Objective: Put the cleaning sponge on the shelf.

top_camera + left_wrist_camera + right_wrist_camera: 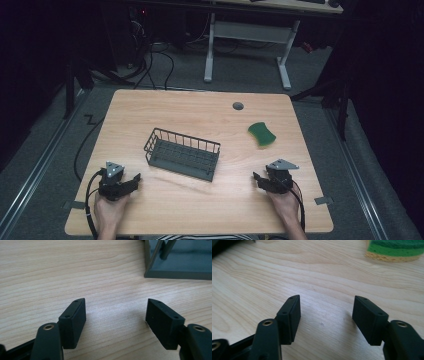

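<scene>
left gripper (131, 181): wide, holds nothing
right gripper (258, 178): wide, holds nothing
sponge (262, 133): probably next — come down straight, squeeze softly
basket (183, 153): keep clear

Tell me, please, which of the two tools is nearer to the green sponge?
The right tool. The green sponge lies on its side of the table, just ahead of it, while the left tool sits beyond the wire basket.

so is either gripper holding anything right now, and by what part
Nothing is held. The left gripper and right gripper both stand open over bare table, apart from the wire basket and green sponge.
</scene>
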The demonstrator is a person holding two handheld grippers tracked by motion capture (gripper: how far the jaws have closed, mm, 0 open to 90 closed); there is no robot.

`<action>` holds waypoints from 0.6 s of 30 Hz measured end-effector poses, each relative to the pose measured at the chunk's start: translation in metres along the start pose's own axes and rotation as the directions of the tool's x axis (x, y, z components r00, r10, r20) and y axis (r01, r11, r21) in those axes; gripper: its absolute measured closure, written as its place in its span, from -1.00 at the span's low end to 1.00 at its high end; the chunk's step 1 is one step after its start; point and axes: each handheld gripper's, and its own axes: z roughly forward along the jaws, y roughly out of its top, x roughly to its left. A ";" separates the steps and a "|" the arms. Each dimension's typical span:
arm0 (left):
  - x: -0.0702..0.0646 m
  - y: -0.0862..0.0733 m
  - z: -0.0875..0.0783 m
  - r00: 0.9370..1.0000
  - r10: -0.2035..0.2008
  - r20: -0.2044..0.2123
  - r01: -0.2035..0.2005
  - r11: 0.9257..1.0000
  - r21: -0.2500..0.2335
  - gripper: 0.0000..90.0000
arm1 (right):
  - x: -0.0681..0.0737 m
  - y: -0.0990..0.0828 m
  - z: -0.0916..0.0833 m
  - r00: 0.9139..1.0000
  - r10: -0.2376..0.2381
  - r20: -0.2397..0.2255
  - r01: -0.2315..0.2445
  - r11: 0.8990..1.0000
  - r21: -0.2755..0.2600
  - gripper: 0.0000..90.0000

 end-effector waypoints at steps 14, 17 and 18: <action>-0.003 0.015 -0.002 0.998 0.006 0.059 -0.005 1.000 -0.021 -0.13 | 0.012 0.029 0.004 0.990 -0.044 -0.138 0.036 0.998 -0.059 0.14; -0.005 0.018 -0.001 0.998 0.010 0.063 -0.009 1.000 -0.025 -0.13 | 0.016 0.036 0.007 0.985 -0.060 -0.165 0.050 0.997 -0.066 0.19; -0.005 0.019 0.000 0.997 0.011 0.070 -0.009 1.000 -0.024 -0.16 | 0.019 0.043 0.012 0.975 -0.073 -0.212 0.061 0.996 -0.063 0.23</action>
